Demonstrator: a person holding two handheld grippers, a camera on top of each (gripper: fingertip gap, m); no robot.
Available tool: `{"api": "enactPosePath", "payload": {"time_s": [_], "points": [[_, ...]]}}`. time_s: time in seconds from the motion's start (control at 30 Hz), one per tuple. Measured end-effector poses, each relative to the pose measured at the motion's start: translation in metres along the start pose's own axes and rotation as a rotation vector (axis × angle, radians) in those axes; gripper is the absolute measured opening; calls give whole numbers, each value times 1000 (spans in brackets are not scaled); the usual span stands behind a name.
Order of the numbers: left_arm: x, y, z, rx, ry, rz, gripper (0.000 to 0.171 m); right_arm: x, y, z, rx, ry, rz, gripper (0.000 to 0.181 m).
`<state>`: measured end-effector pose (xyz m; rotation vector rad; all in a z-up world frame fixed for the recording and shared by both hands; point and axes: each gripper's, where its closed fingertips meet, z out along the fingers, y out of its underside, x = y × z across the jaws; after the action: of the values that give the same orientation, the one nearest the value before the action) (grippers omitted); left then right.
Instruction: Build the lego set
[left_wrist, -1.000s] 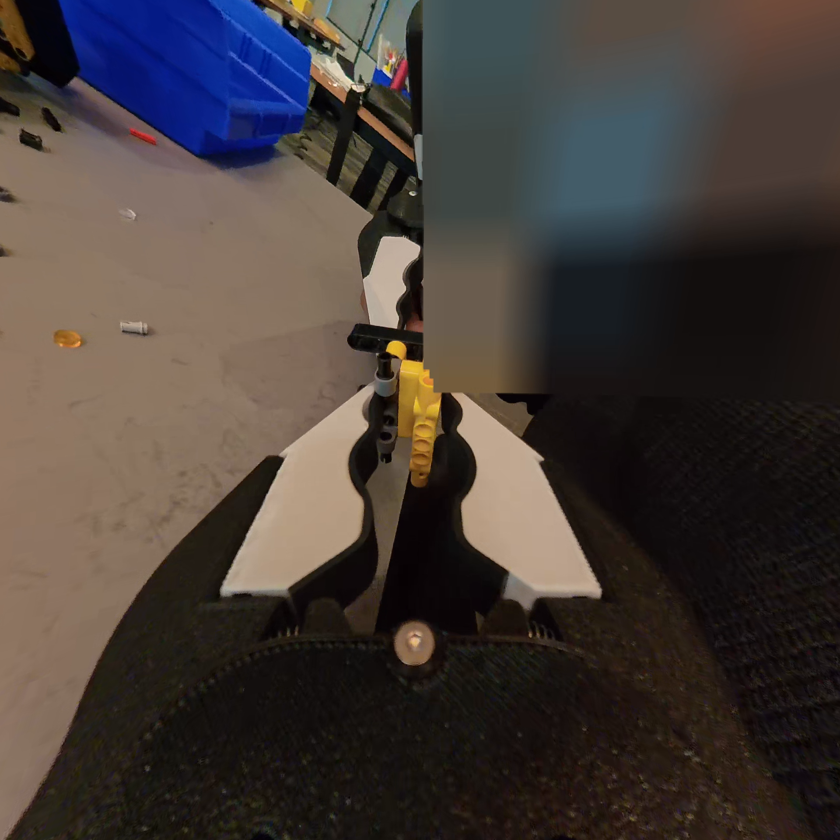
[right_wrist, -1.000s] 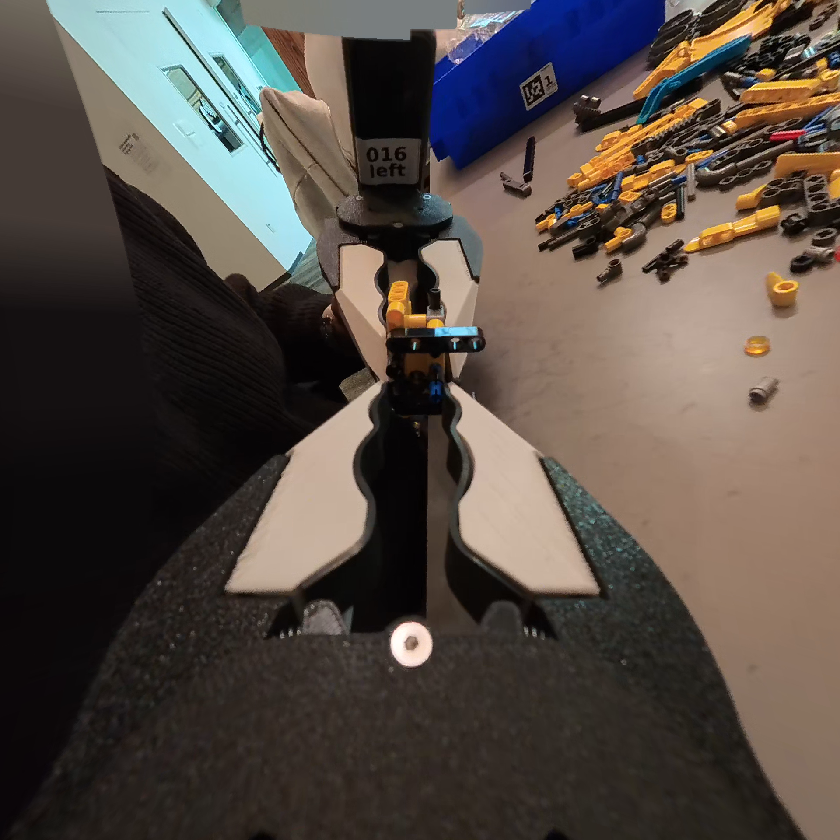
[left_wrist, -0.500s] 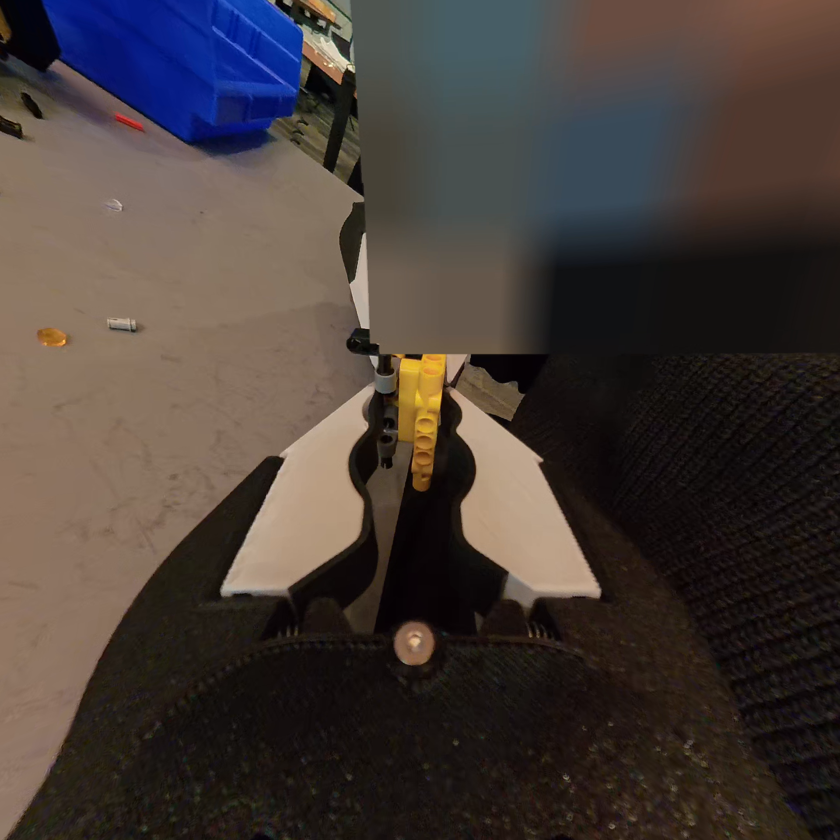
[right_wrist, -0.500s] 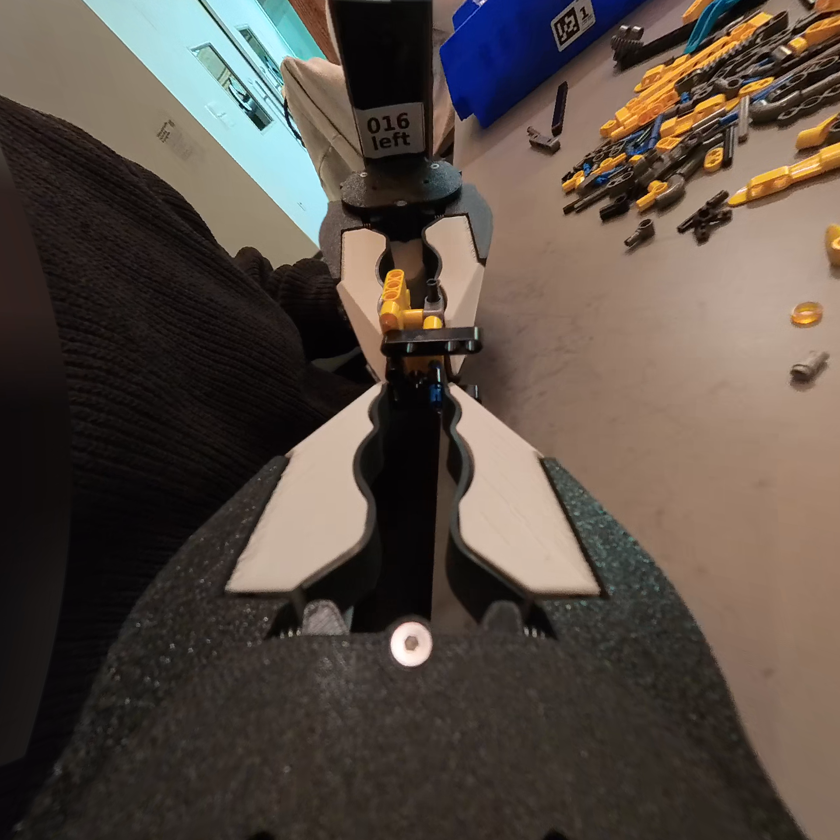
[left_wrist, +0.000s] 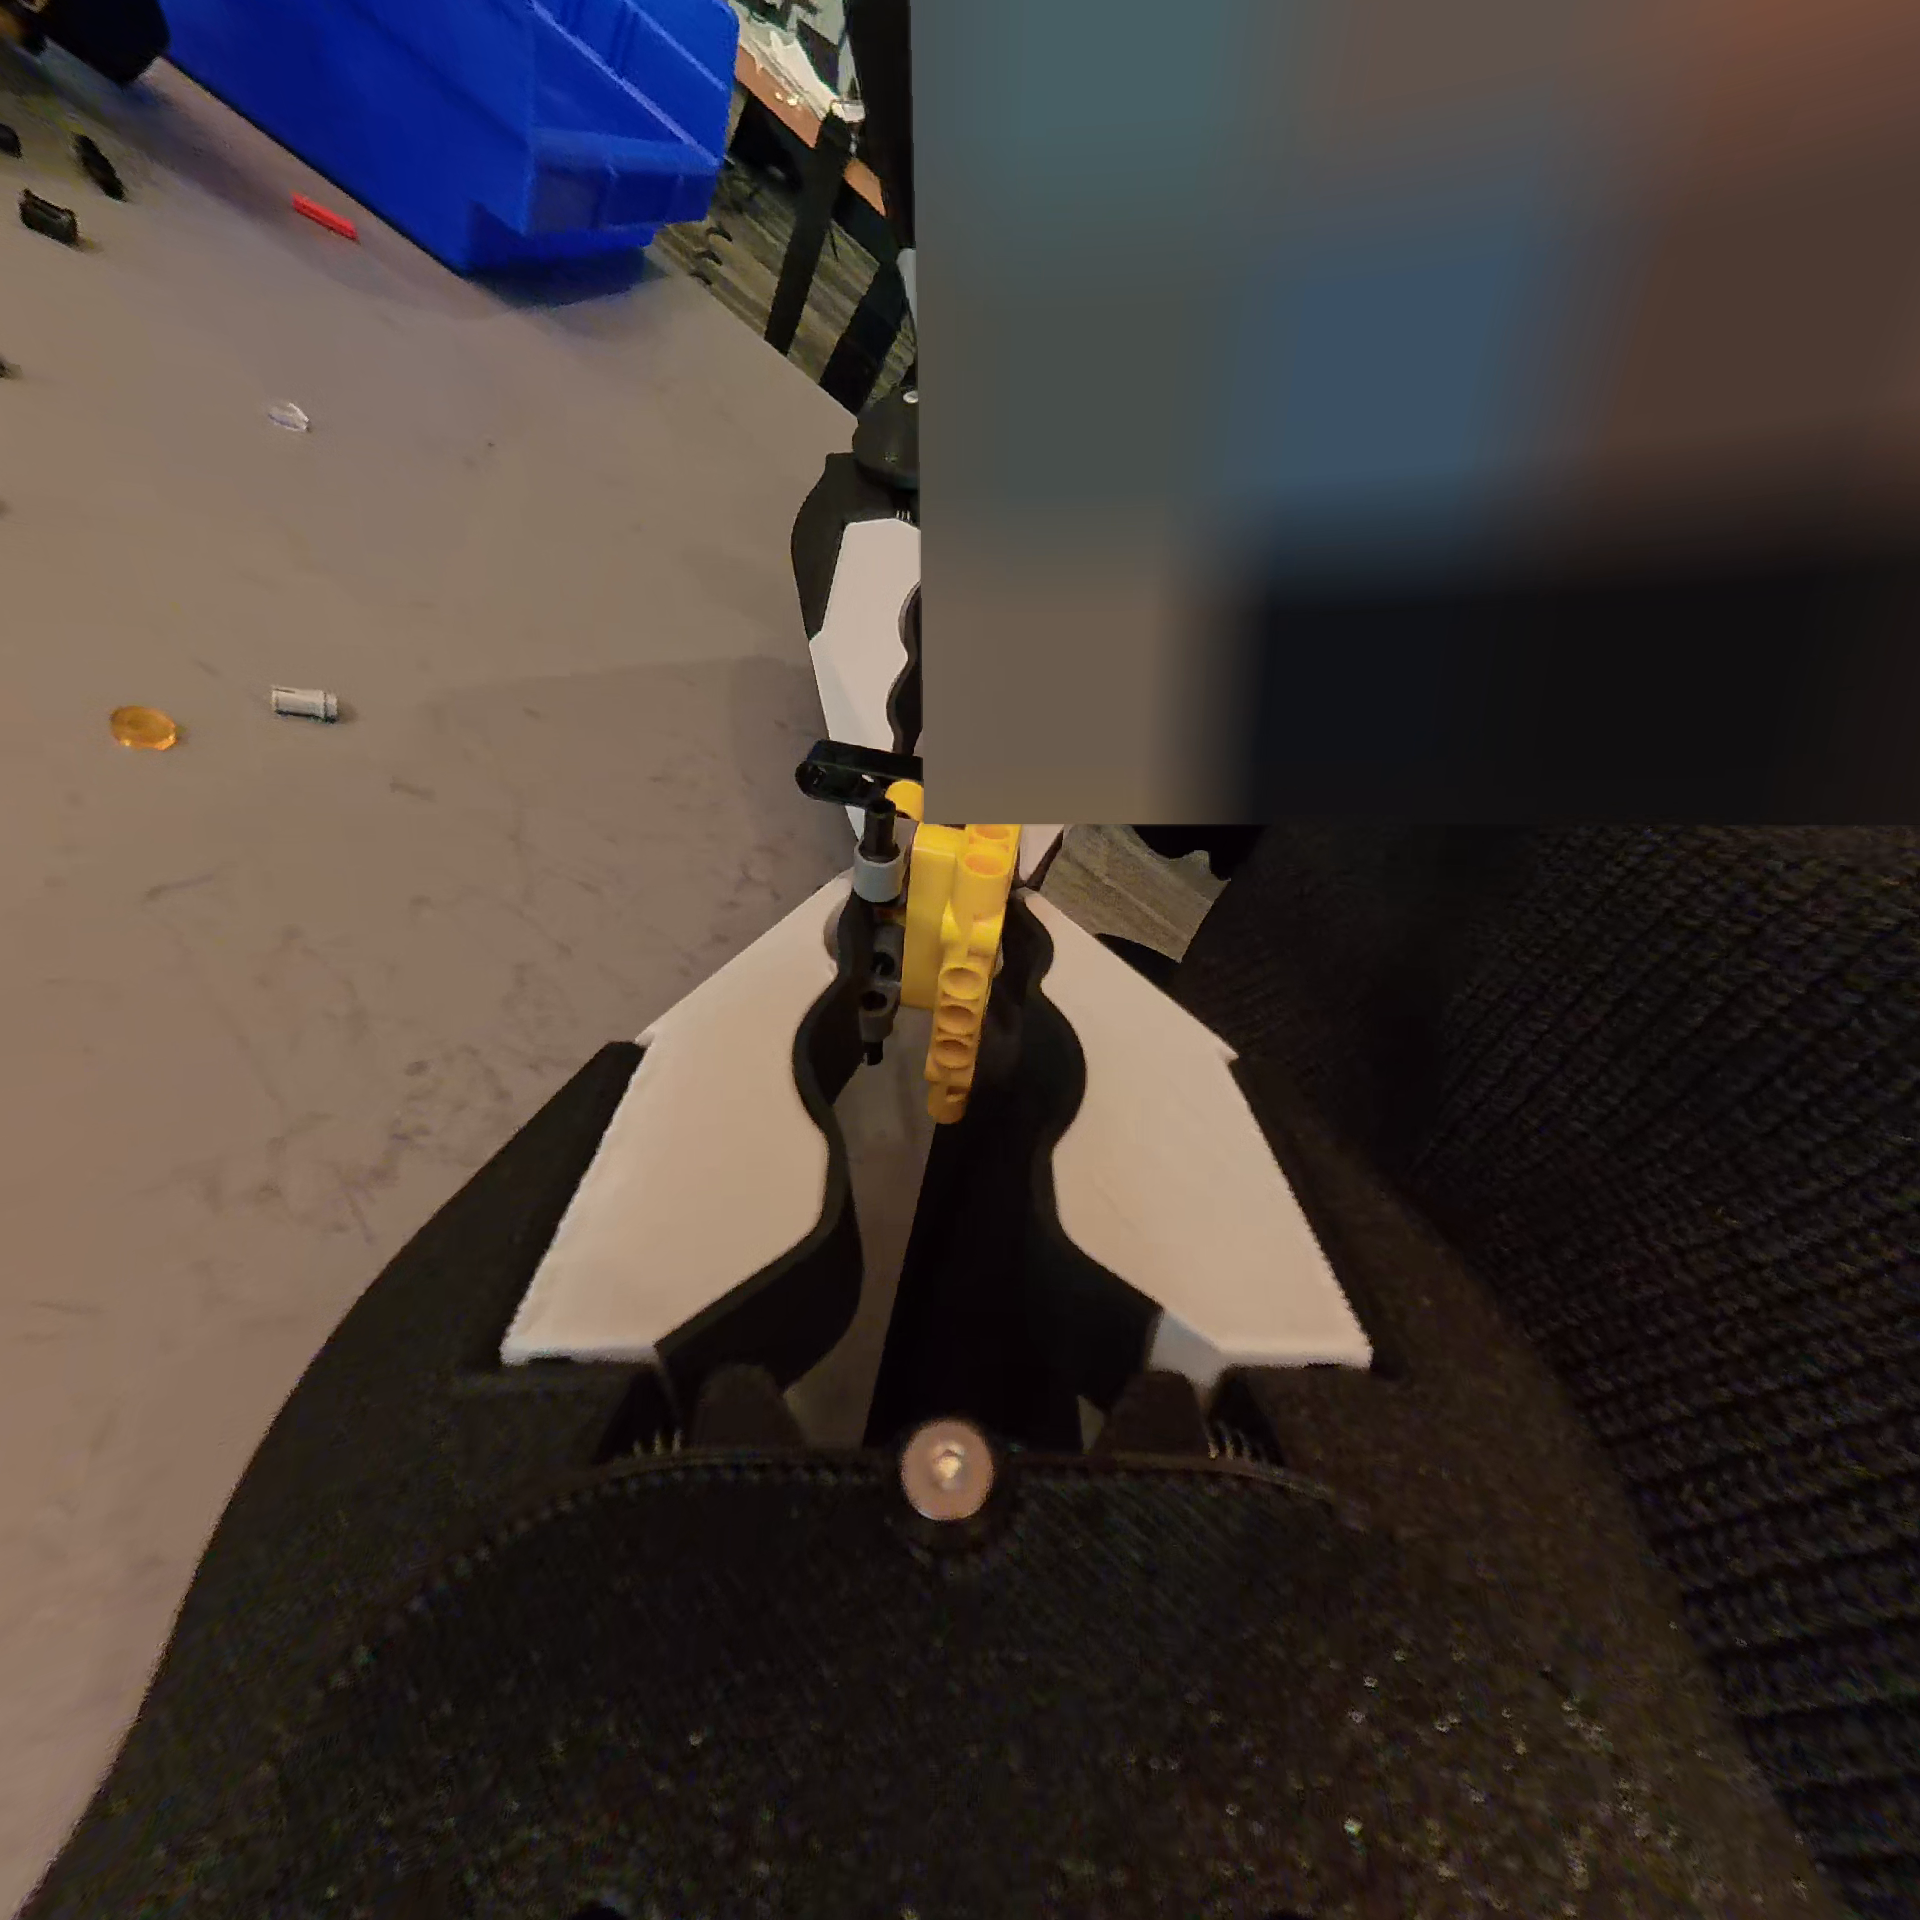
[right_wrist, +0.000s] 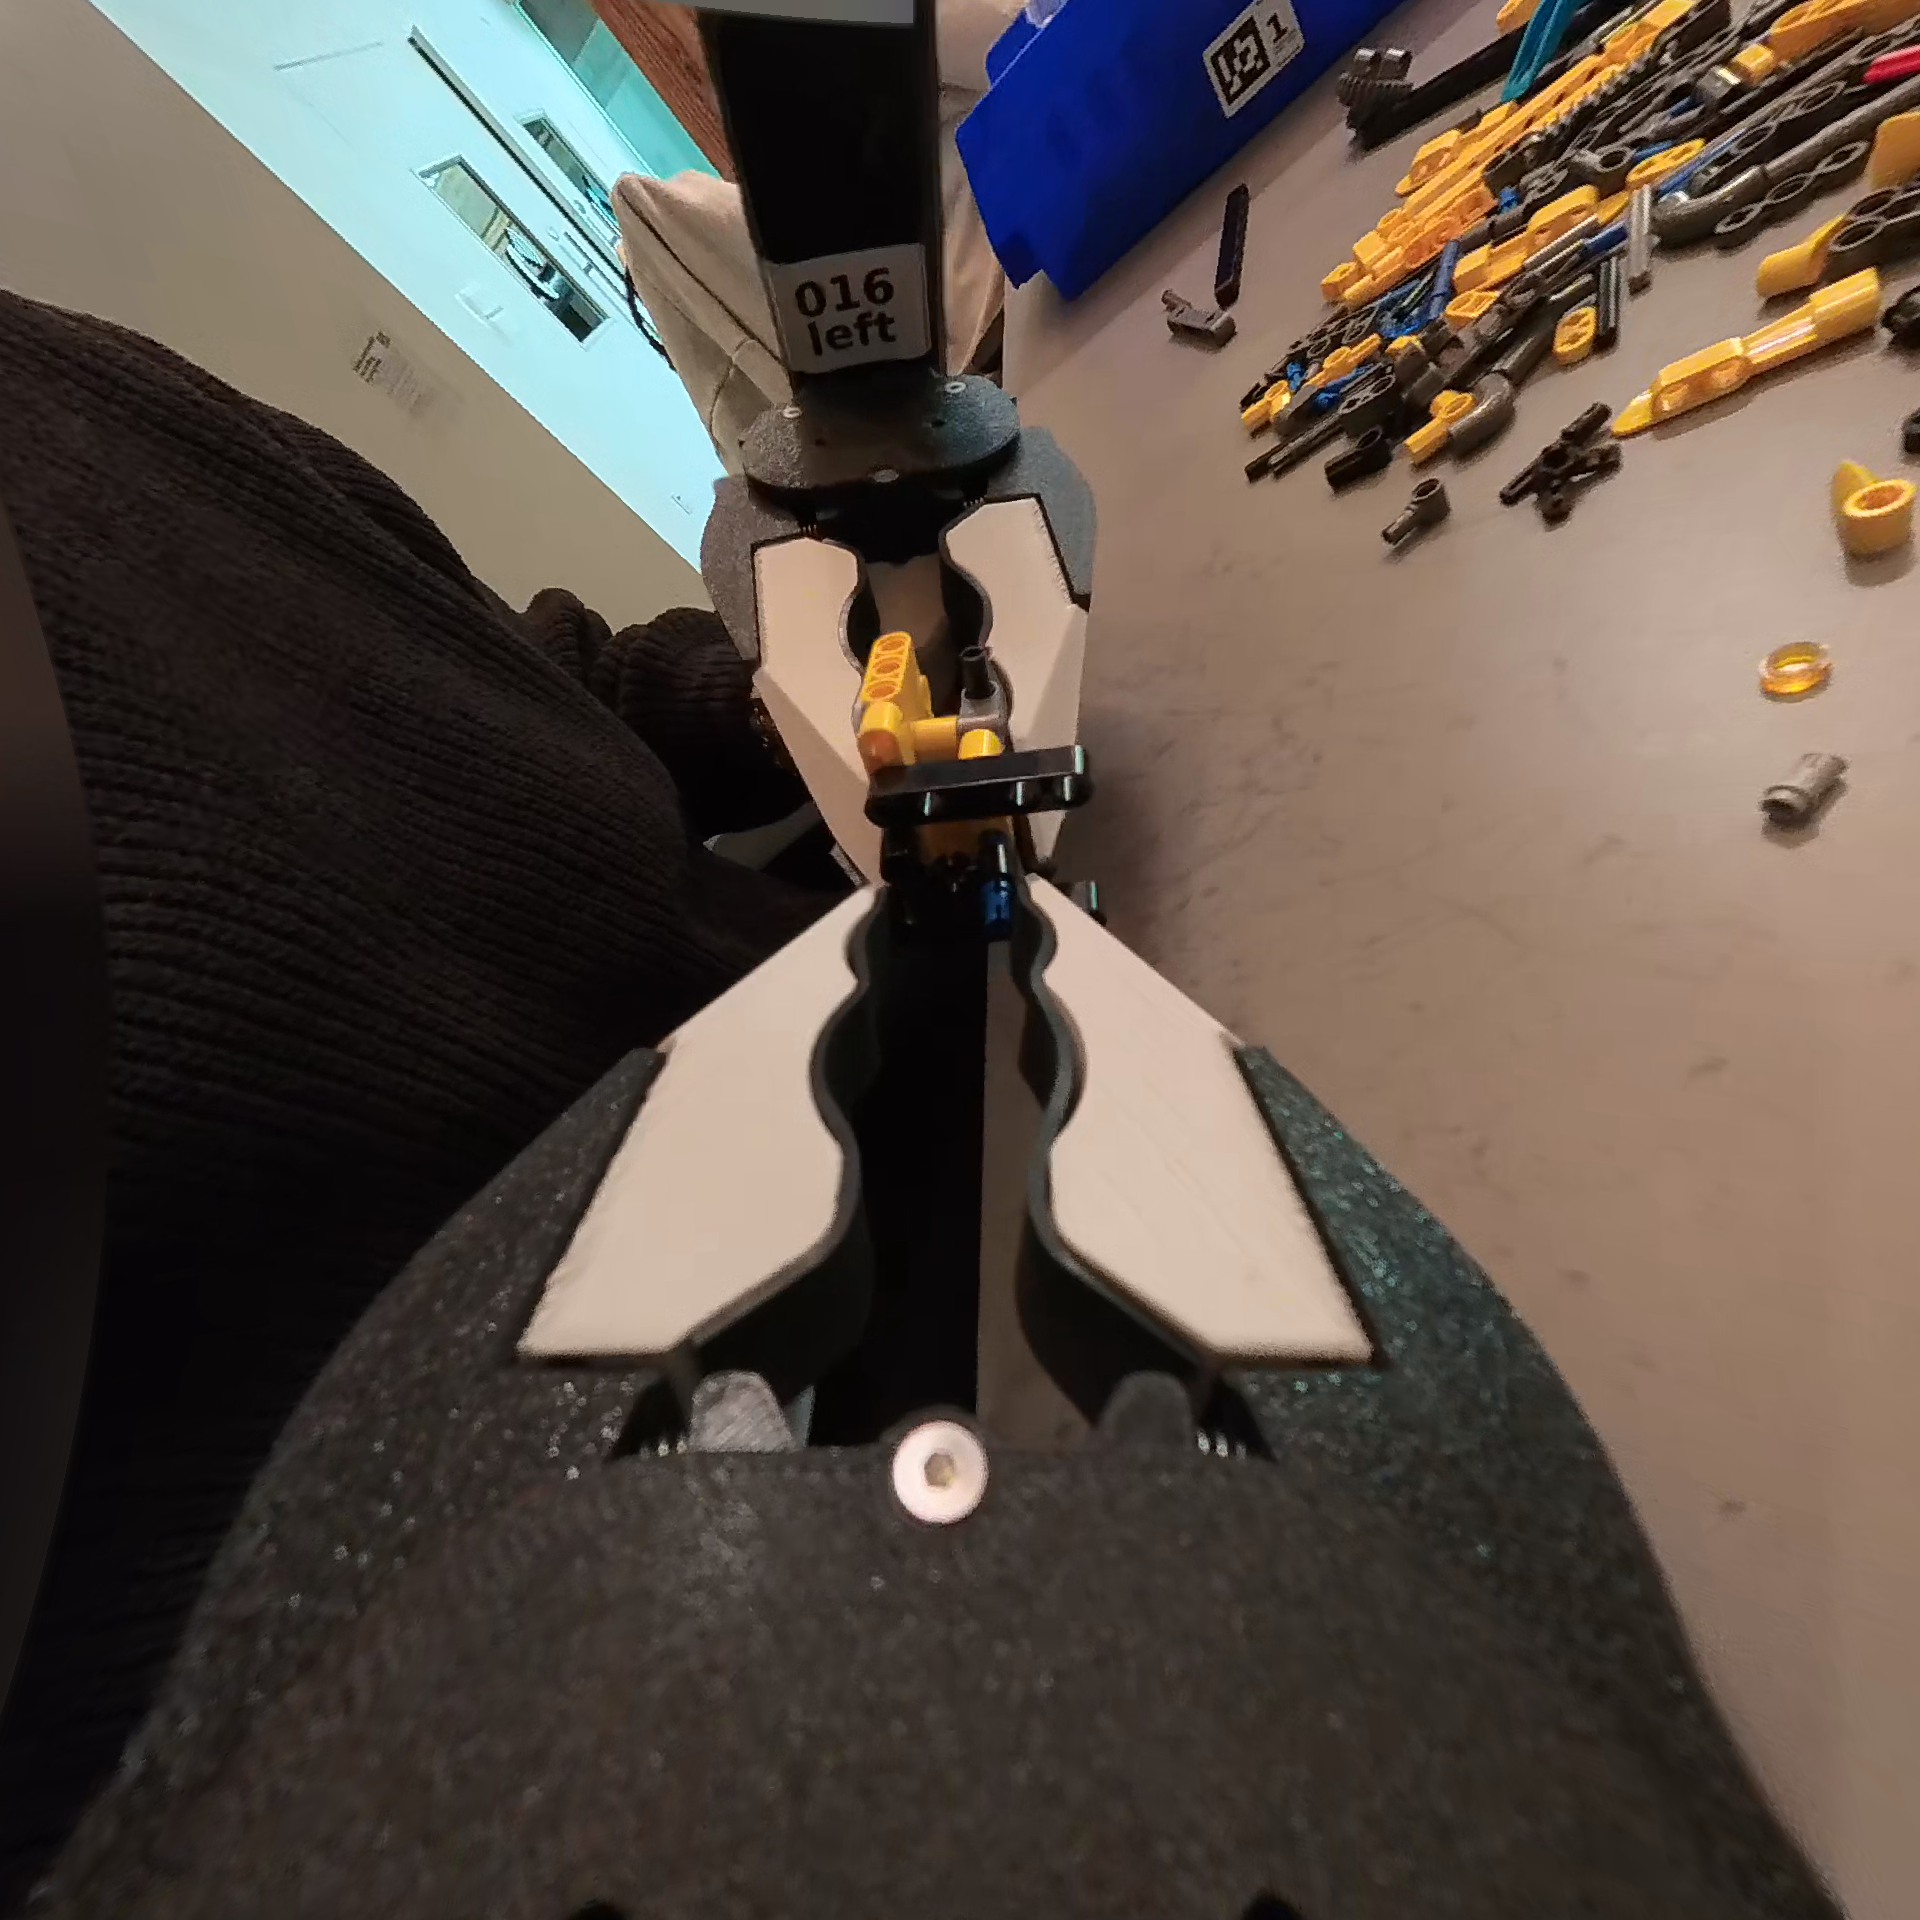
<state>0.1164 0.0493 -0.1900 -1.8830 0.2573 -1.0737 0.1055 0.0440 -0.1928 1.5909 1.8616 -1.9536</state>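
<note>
A grey table (right_wrist: 1455, 1039) stretches off to the right of the right gripper (right_wrist: 940, 904) and to the left of the left gripper (left_wrist: 940, 914), with a blue storage bin (left_wrist: 468, 114) far ahead of the left gripper at the table's back edge. A person's dark knitted sleeve (right_wrist: 312, 779) fills the space left of the right gripper. The two grippers face each other tip to tip above the table's edge, sharing one small assembly of plastic building pieces. The left gripper is clamped on the yellow perforated beam (left_wrist: 961, 956) of that assembly, with a grey and black pin connector (left_wrist: 878, 914) just beside the beam on its left. The right gripper's fingers are closed on the other end, where a blue pin (right_wrist: 997, 899) shows at its tips; a black flat beam (right_wrist: 977, 784) lies crosswise between the two grippers. Well to the right and ahead of the right gripper lies a heap of yellow, black and blue building pieces (right_wrist: 1610, 208). Nearer, apart from the heap, a translucent orange round piece (right_wrist: 1794, 668) and a small grey pin (right_wrist: 1803, 784) rest on the table.
</note>
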Motion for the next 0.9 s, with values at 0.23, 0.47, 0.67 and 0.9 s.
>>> {"api": "enactPosePath", "payload": {"time_s": [0.23,0.47,0.67,0.9], "points": [[-8,-3,0,15,-35,-36,19,7,-5,-1,30,42,11,20],[-14,-15,-6,82,-2,-138,21,12,-19,-4,98,56,3,22],[-11,-19,-7,107,15,-138,22,13,-22,-8,120,104,-18,32],[-27,-26,-16,157,-46,-231,22,27,-19,-21,137,243,-21,32]]}}
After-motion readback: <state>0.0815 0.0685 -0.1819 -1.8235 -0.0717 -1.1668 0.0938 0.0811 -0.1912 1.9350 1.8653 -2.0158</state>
